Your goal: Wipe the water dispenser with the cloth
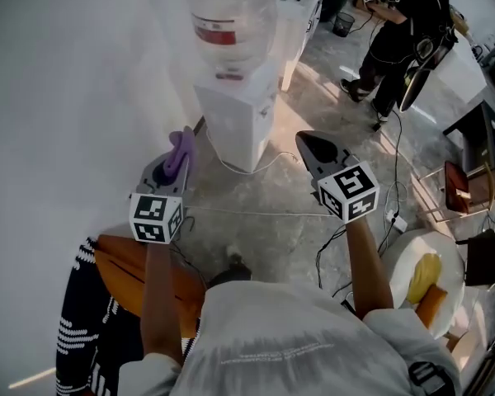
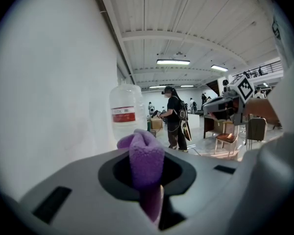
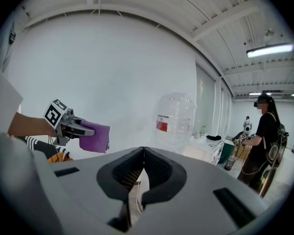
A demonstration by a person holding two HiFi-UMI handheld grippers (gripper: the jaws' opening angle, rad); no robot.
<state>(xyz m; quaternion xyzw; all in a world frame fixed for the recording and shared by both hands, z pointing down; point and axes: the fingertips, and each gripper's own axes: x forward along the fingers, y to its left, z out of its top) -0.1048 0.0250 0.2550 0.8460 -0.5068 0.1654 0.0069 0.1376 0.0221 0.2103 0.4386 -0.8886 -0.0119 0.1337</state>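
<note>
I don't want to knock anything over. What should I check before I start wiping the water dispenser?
1. Cloth clamped in left gripper: ok.
2. Right gripper shut and empty: ok.
3. Cloth touching water dispenser: not ok, they are apart.
4. Bottle upright on top: ok.
5. Floor path free: not ok, a cable lies before the dispenser.
6. Dirty spots to aim for: cannot tell.
</note>
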